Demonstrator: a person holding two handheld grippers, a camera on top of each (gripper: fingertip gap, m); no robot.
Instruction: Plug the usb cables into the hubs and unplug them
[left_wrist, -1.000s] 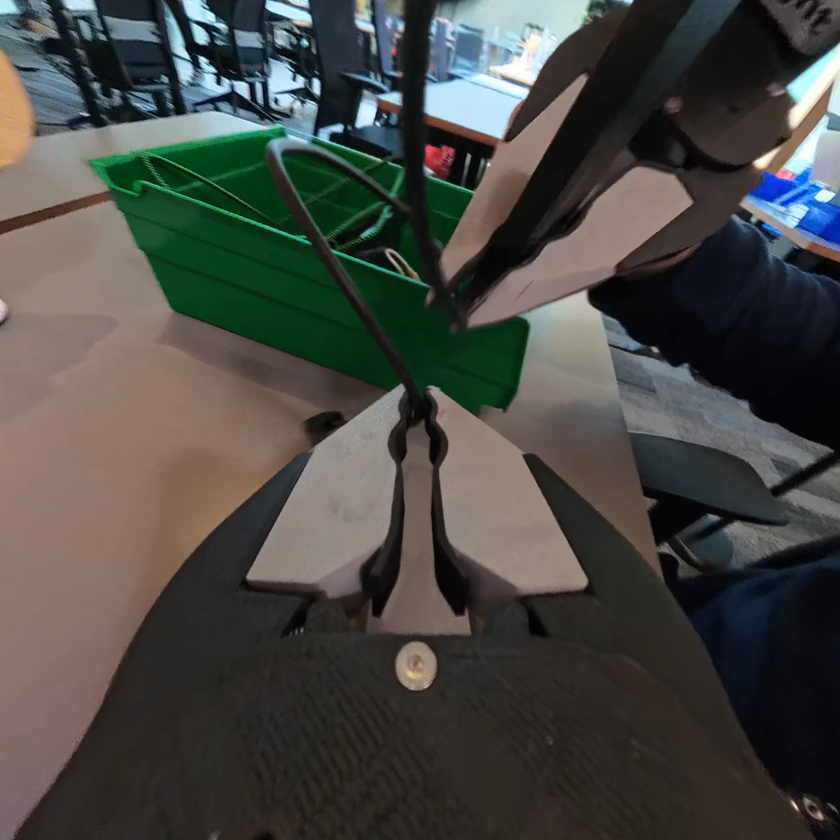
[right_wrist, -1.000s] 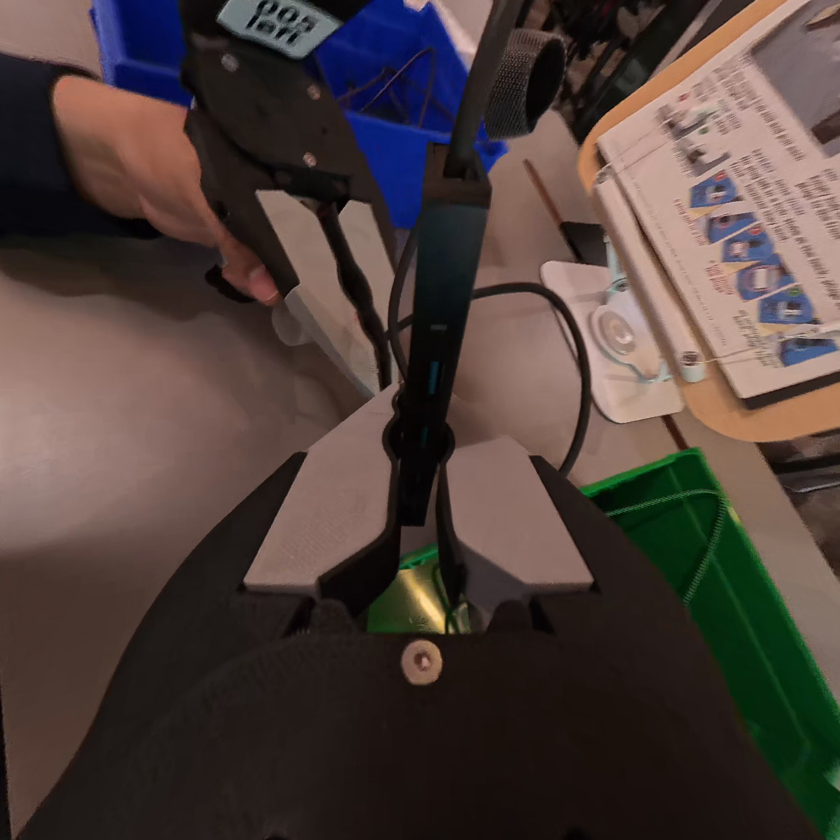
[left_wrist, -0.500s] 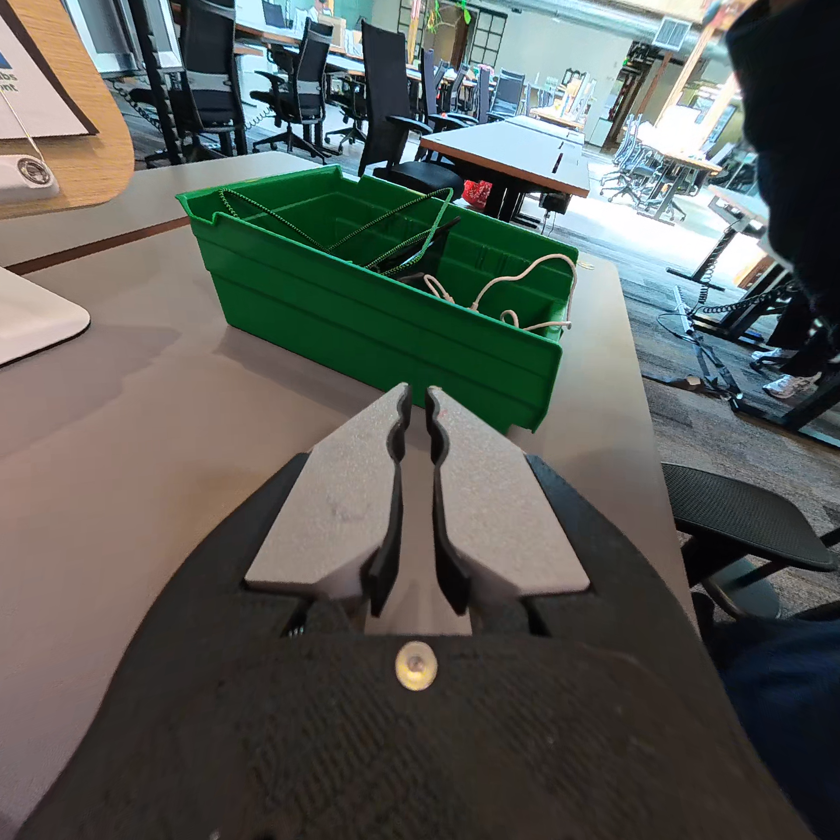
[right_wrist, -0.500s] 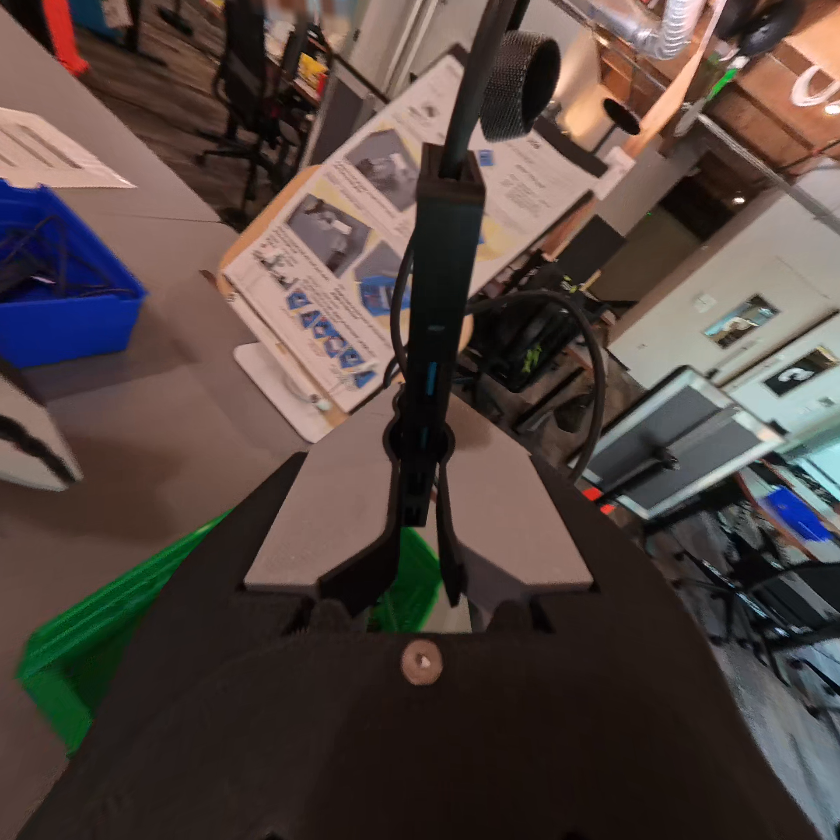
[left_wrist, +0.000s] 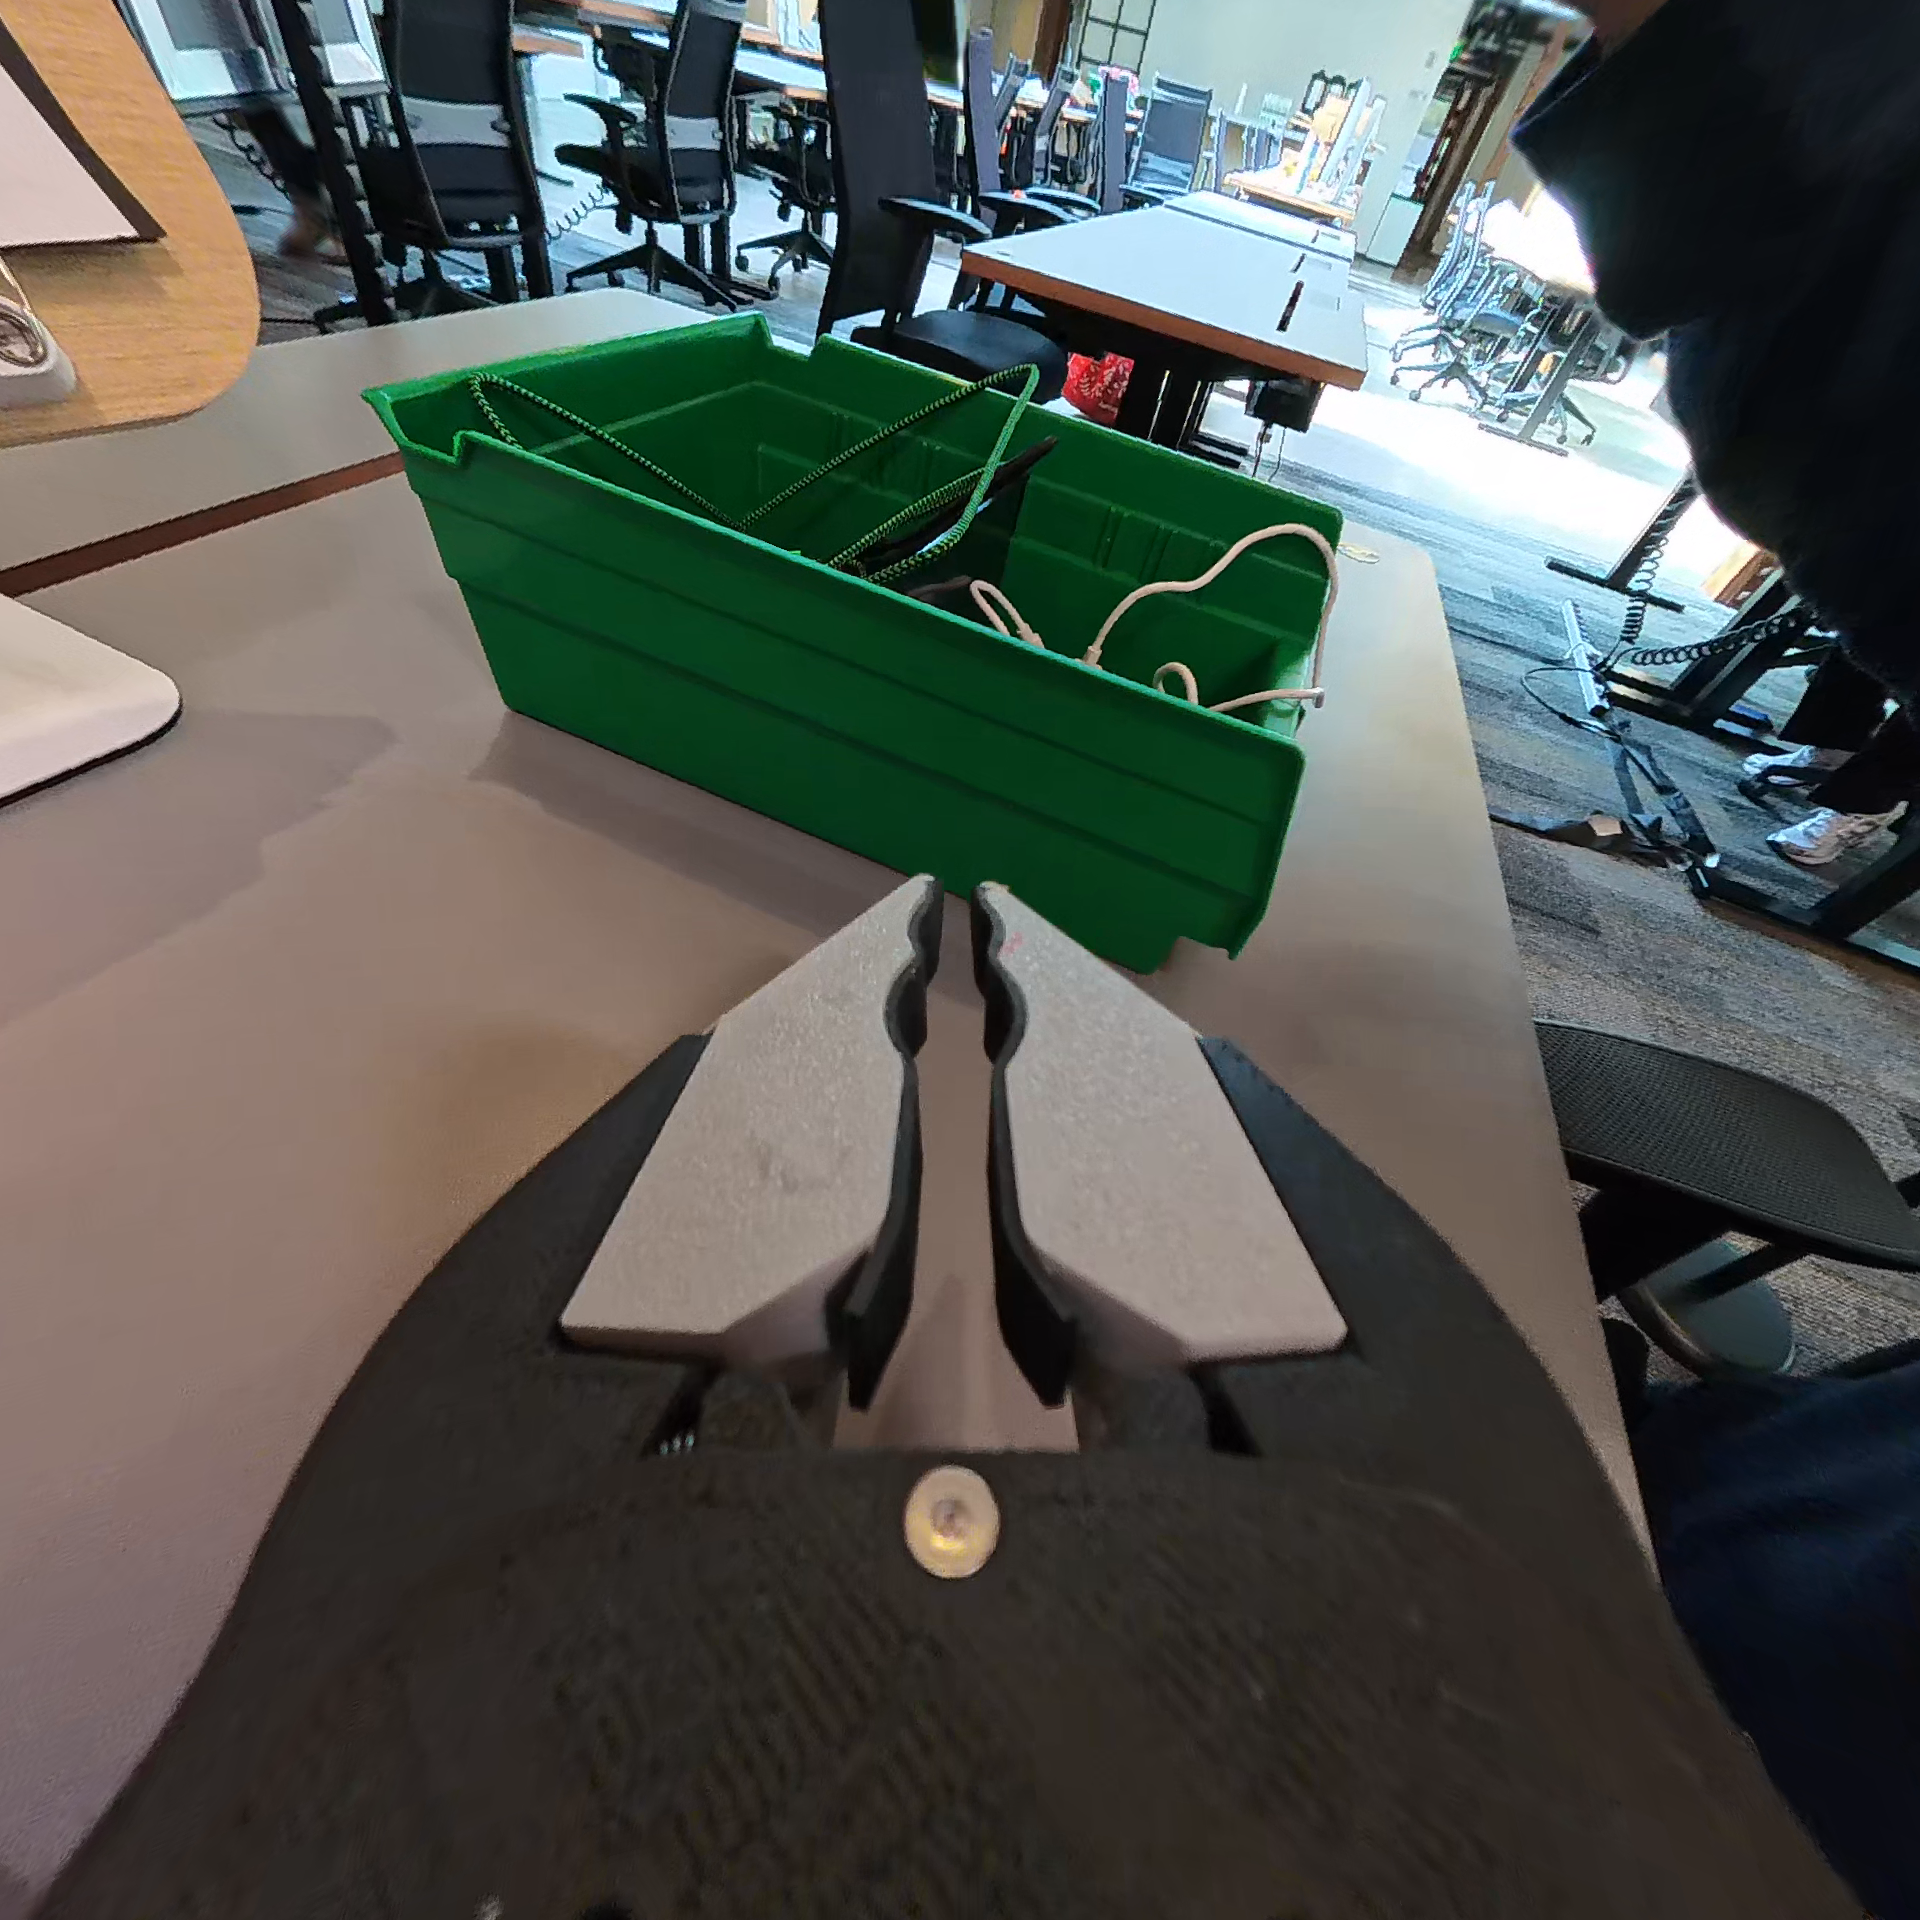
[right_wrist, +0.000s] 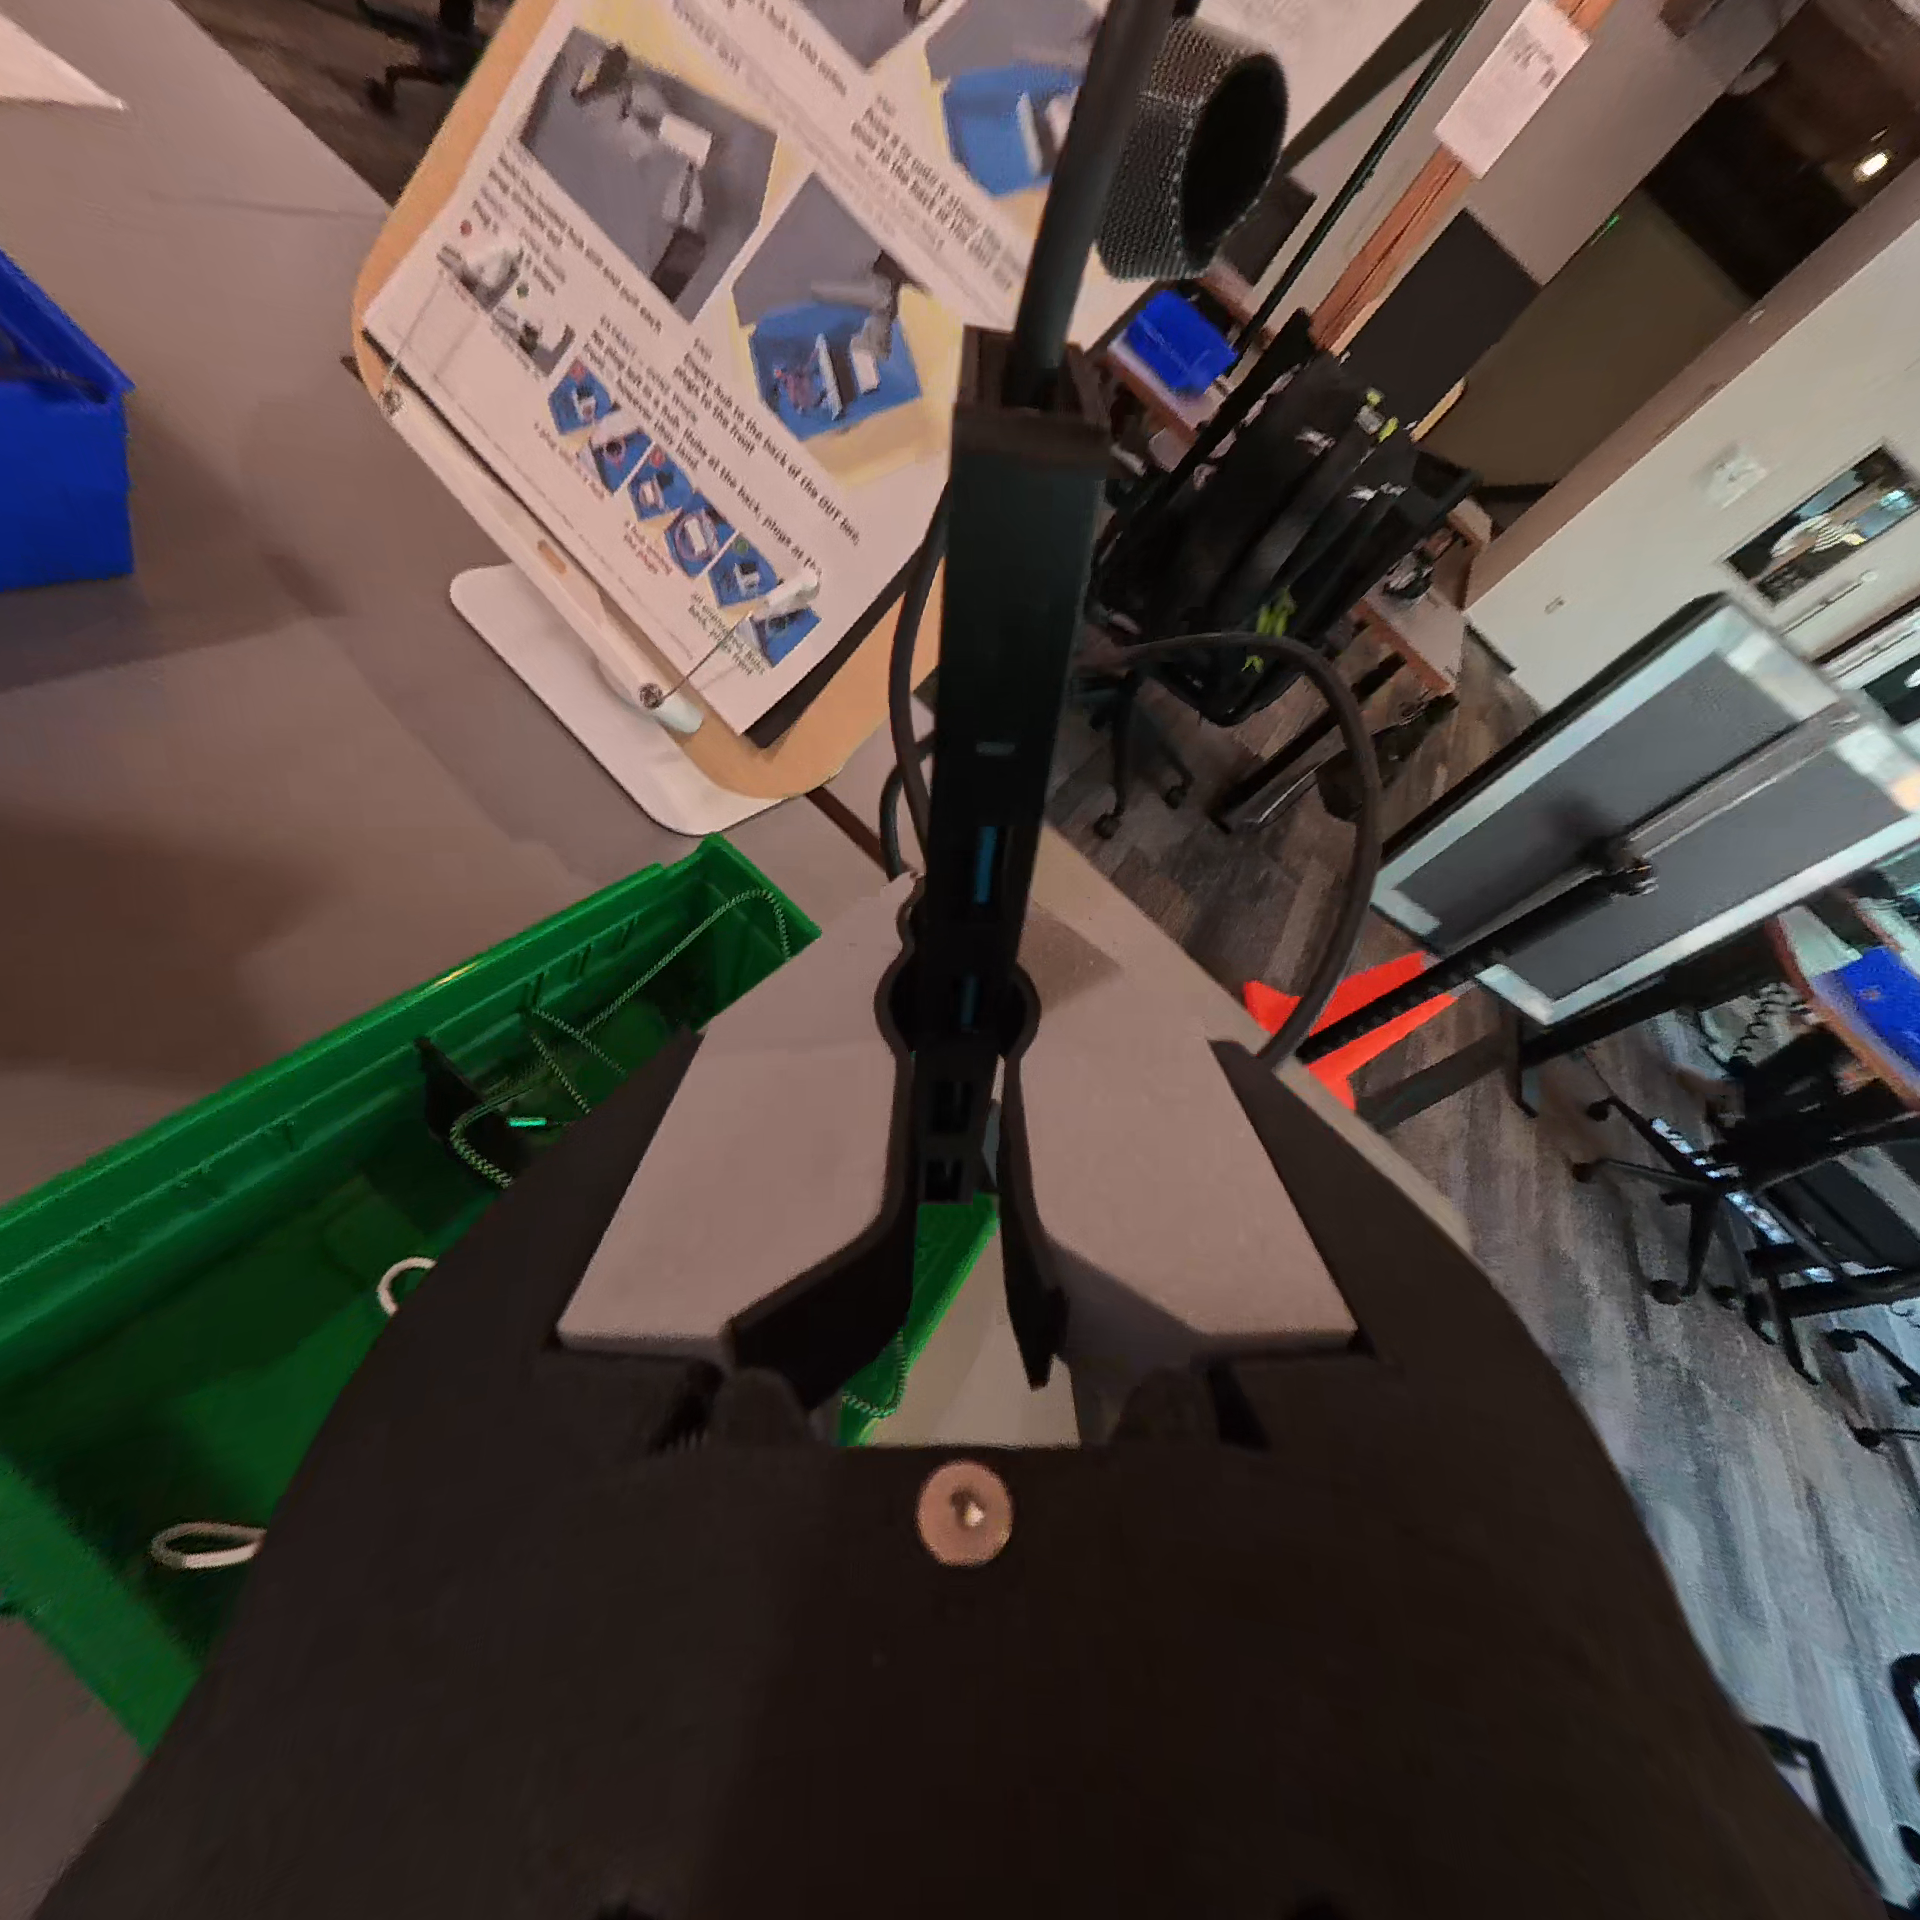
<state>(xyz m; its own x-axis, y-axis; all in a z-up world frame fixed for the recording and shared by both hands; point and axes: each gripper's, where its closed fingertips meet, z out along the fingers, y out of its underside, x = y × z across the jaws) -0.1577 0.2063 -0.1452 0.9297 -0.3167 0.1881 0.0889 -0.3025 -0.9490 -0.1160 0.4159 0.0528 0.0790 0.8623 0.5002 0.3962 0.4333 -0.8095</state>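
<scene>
My right gripper (right_wrist: 961, 904) is shut on a slim black USB hub (right_wrist: 1023, 582) and holds it up in the air, pointing away. The hub's black cable (right_wrist: 1351, 790) loops to the right and a velcro strap (right_wrist: 1195, 166) hangs near its far end. Below and left lies the green bin (right_wrist: 260, 1195). In the left wrist view, my left gripper (left_wrist: 958, 899) is empty, its jaws nearly together, just short of the green bin (left_wrist: 831, 707). The bin holds a green braided cable (left_wrist: 790, 478) and a white cable (left_wrist: 1164, 592).
A blue bin (right_wrist: 52, 468) stands at the far left of the table. An instruction board (right_wrist: 675, 364) on a white stand (left_wrist: 62, 707) sits behind the green bin. The table edge runs to the right, with an office chair (left_wrist: 1714, 1164) beside it. The left gripper's tips are roughly 30 cm from the right gripper's.
The black cable has left my left gripper, which now holds nothing. My right gripper has swung away with the hub and is out of the left wrist view.
</scene>
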